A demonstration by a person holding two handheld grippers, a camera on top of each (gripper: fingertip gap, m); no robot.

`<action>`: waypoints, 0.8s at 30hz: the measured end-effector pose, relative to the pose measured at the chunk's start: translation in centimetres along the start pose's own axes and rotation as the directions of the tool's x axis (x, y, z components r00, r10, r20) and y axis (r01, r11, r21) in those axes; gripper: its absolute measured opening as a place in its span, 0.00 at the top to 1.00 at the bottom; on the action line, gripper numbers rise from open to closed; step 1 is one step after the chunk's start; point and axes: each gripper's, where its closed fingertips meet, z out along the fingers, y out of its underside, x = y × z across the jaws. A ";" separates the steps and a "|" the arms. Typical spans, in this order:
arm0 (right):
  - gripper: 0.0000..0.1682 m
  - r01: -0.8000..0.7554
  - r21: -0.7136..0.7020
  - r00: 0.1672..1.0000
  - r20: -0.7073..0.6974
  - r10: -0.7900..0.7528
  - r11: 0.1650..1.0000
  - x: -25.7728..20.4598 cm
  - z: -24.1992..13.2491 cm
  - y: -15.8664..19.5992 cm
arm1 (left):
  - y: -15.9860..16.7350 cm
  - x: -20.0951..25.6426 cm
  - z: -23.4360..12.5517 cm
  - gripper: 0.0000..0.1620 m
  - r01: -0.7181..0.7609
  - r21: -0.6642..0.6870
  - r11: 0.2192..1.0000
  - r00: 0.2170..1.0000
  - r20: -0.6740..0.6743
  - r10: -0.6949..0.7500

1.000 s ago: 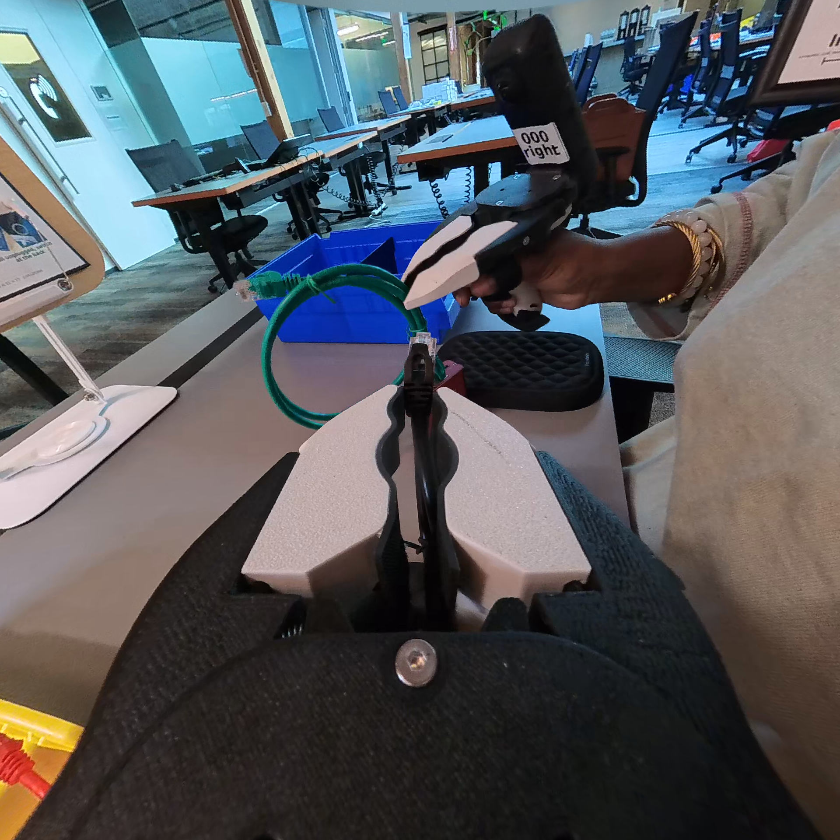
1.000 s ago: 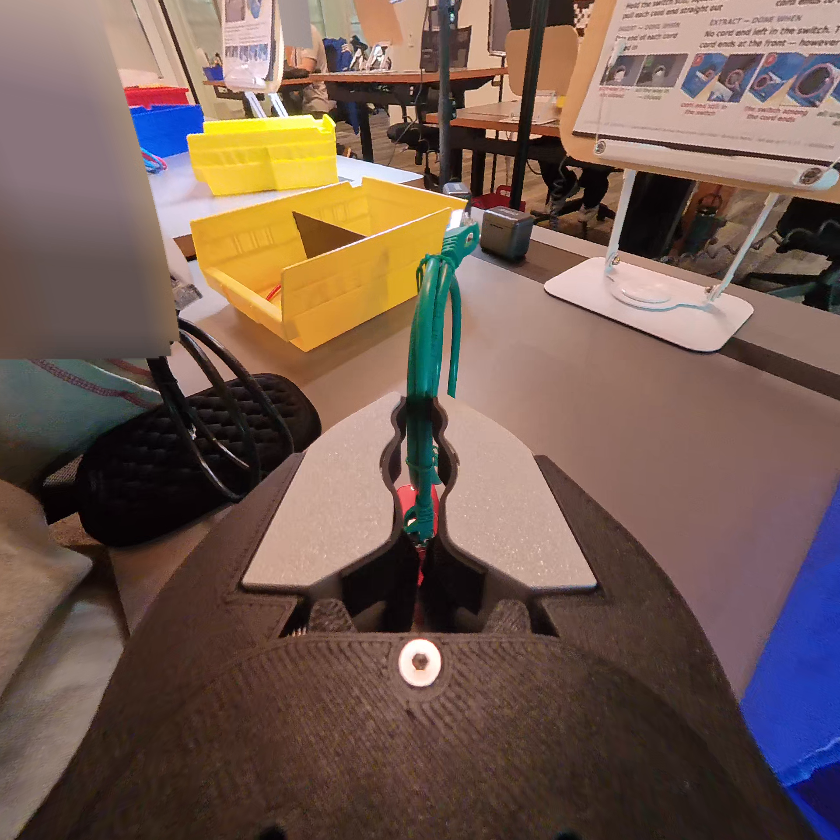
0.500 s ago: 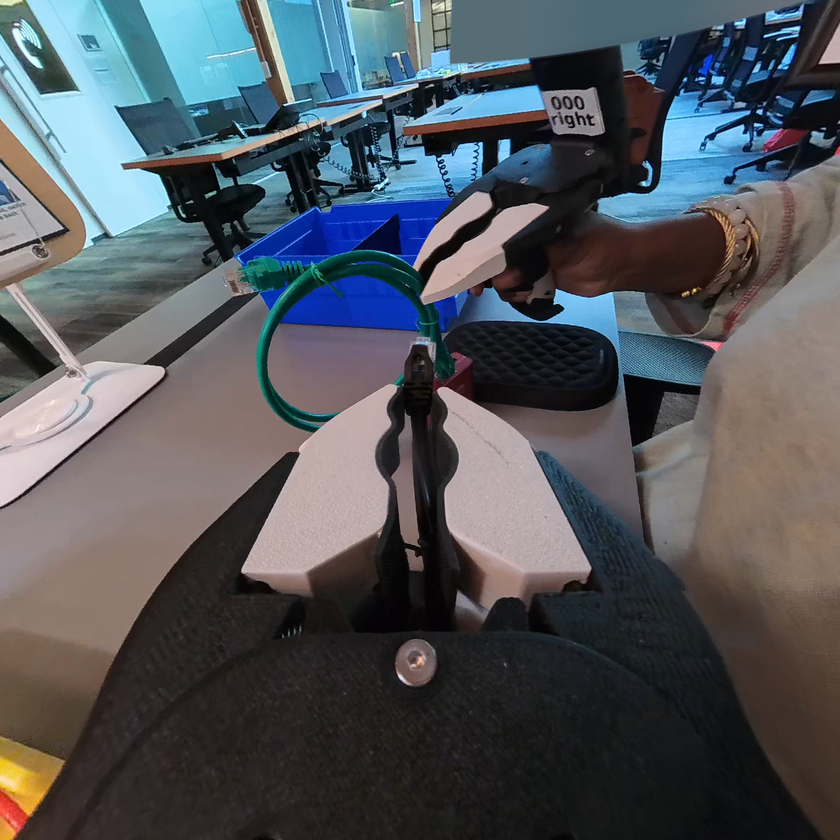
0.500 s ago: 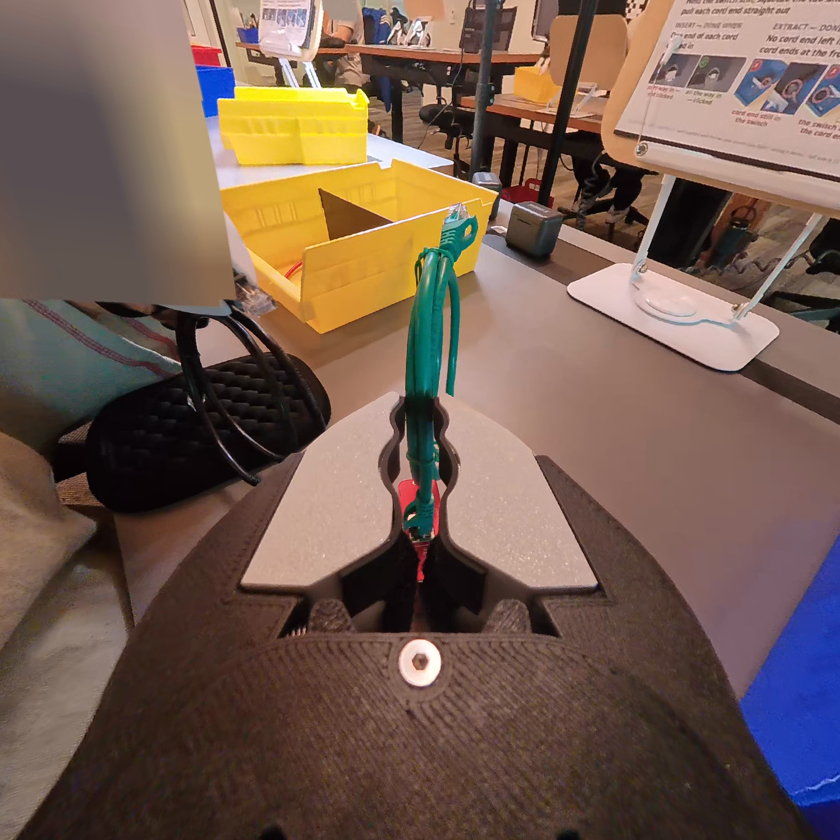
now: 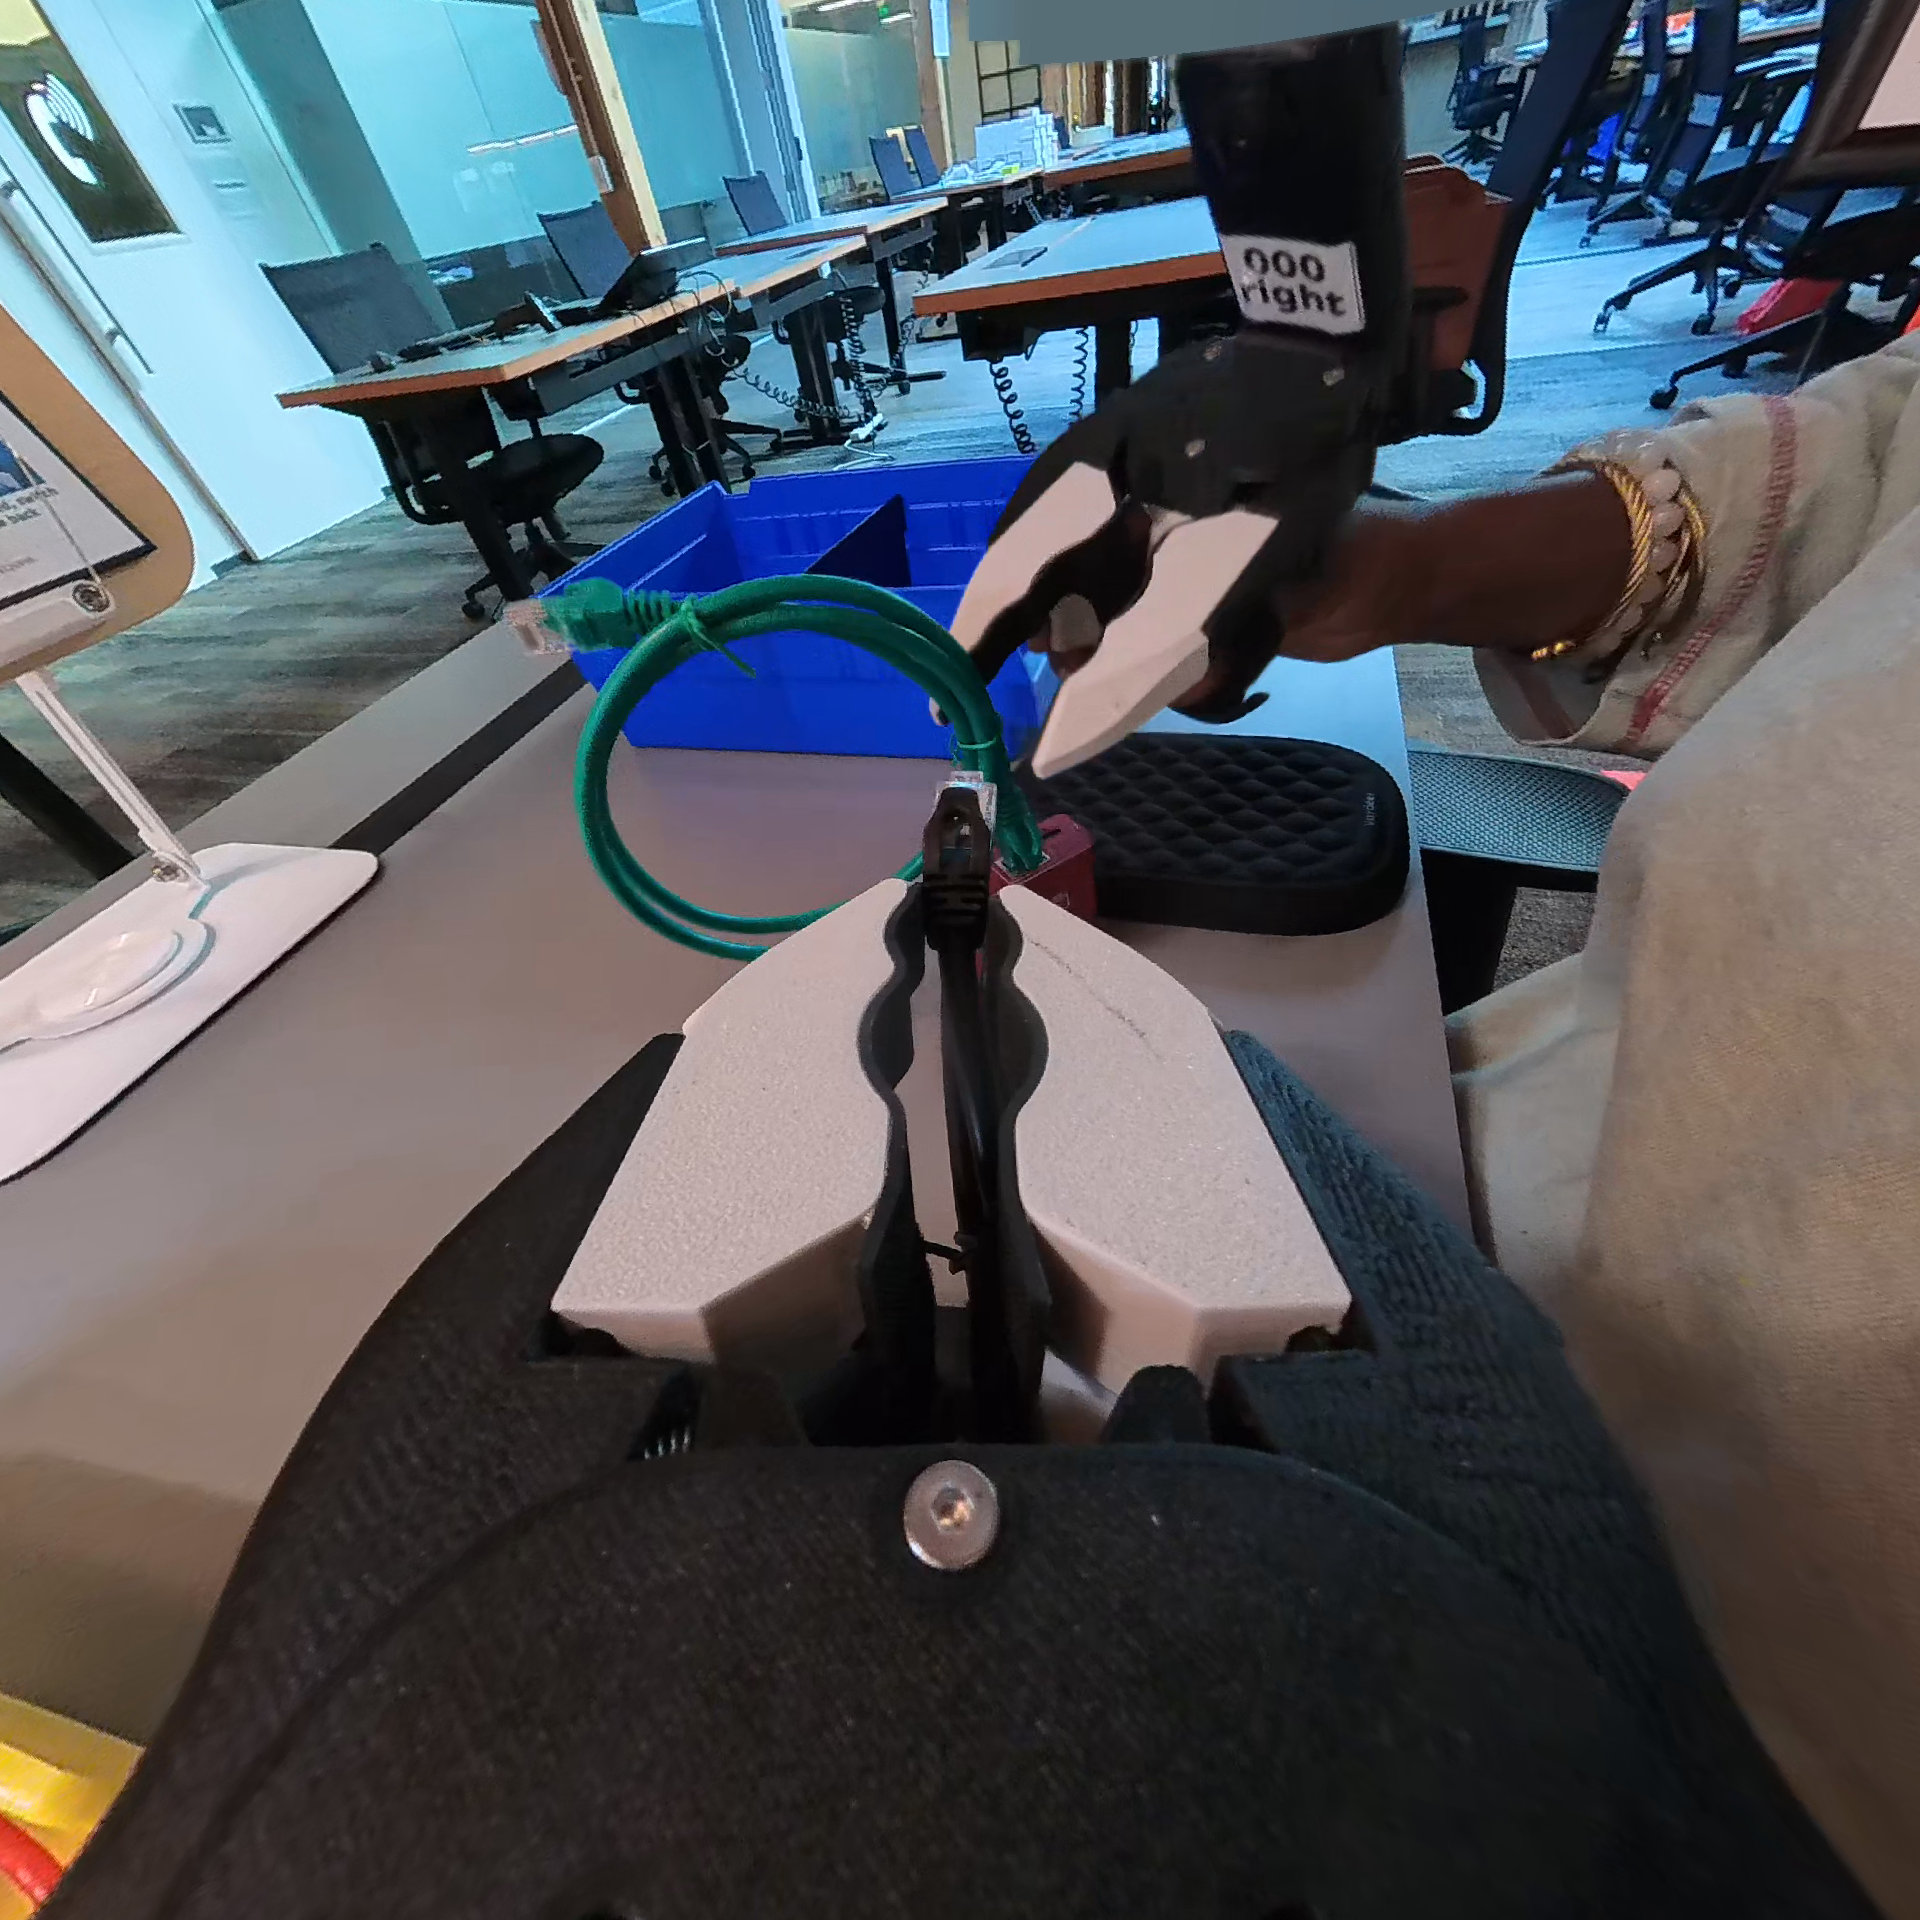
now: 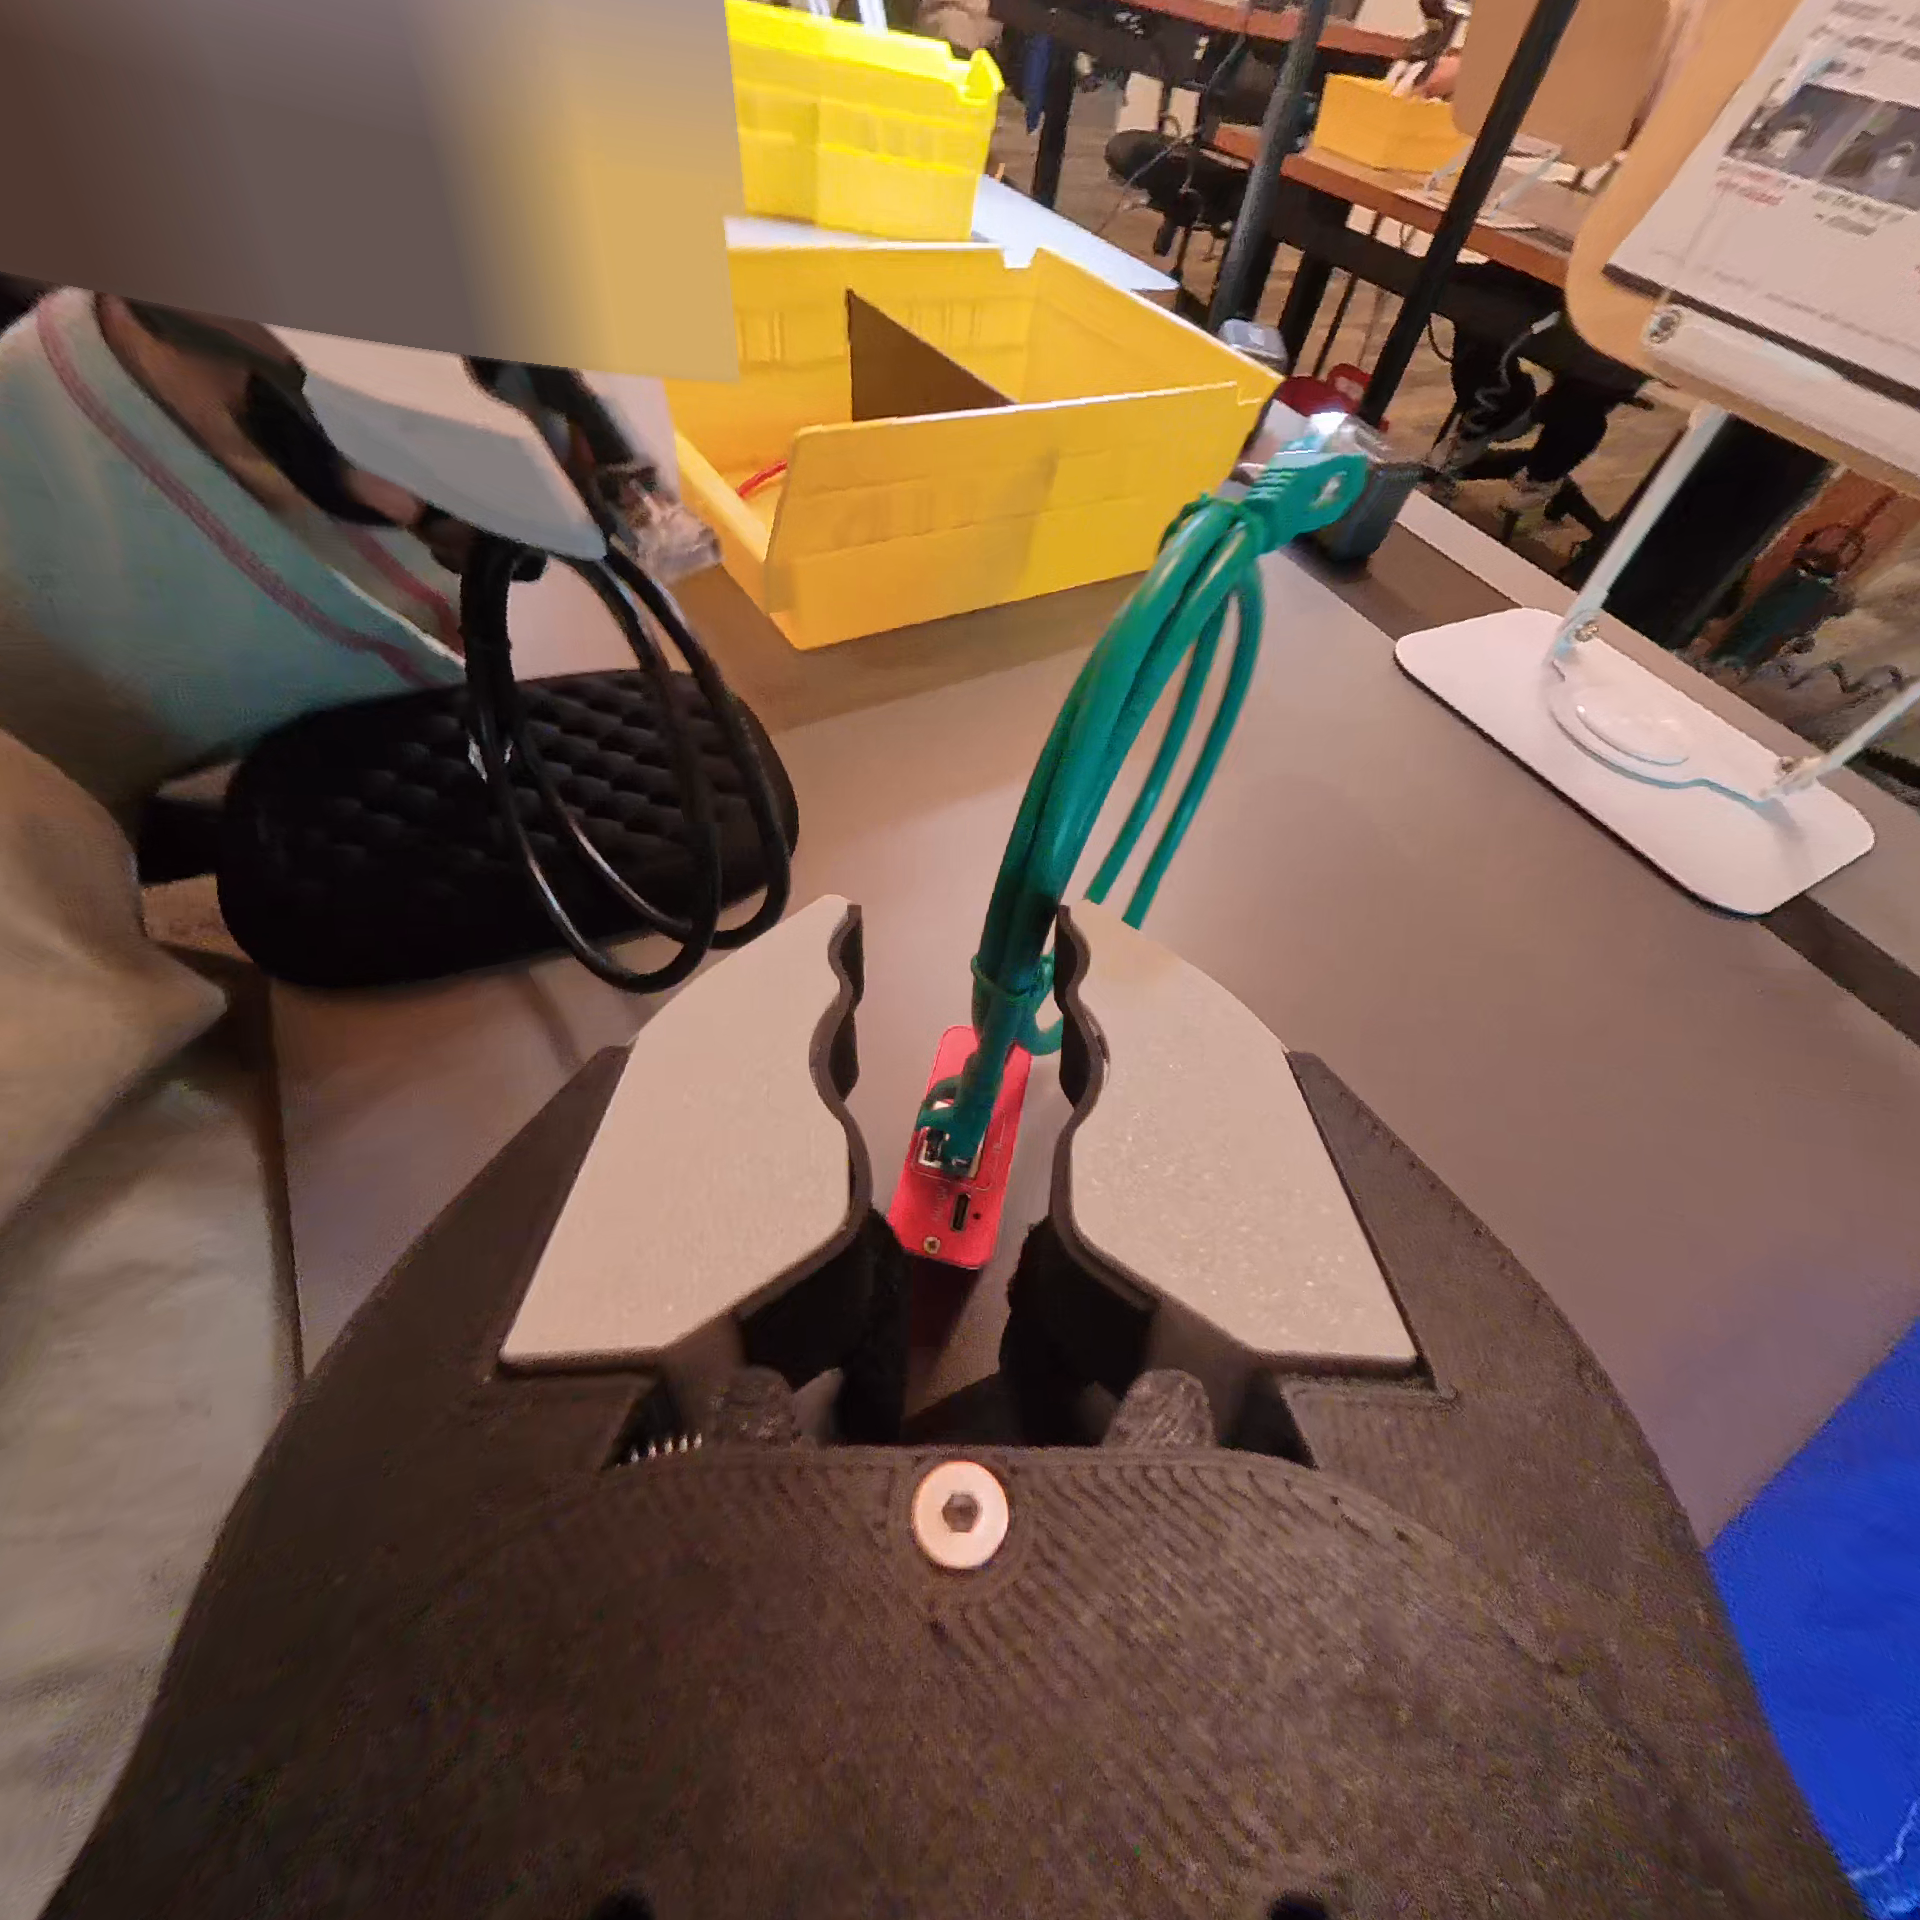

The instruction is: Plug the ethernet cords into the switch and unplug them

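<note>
Right wrist view: right tool (image 6: pixel 956 1023) spread, green cord (image 6: pixel 1117 727) plugged in red switch (image 6: pixel 961 1164). Left tool (image 5: pixel 956 935) clamped on black cord (image 5: pixel 961 842). Cords springy, light; grip at the plug boot.

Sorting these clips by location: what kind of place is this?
Most likely an open-plan office used as a workstation: rows of desks with office chairs behind, glass partitions, and parts bins on the grey table.
</note>
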 end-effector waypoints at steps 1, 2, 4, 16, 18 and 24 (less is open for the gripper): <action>0.79 0.024 0.000 1.000 0.004 -0.024 1.000 -0.2 0.1 0.1 | 0.0 0.0 0.0 0.93 -0.002 0.001 1.000 1.000 -0.001 0.002; 0.79 0.047 0.005 0.999 0.001 -0.047 0.999 -0.3 0.2 0.2 | 0.0 0.0 0.0 0.93 -0.003 0.002 1.000 1.000 -0.002 0.003; 0.80 0.088 0.008 0.996 0.003 -0.088 0.996 -0.7 0.4 0.4 | 0.0 0.1 0.1 0.93 -0.001 0.002 1.000 1.000 -0.005 0.001; 0.65 0.126 -0.334 0.979 -0.108 -0.171 0.934 -1.0 1.9 5.7 | 0.0 -0.1 -0.1 0.93 0.003 0.014 1.000 1.000 0.000 -0.003; 0.71 0.172 -0.358 0.963 -0.136 -0.234 0.918 -0.6 1.8 5.9 | 0.0 0.0 0.0 0.93 0.002 0.015 1.000 1.000 -0.003 -0.002; 0.78 0.403 -0.373 0.904 0.017 -0.428 0.836 -1.4 2.1 5.6 | 0.0 0.0 -0.2 0.93 0.001 0.019 1.000 1.000 0.001 -0.001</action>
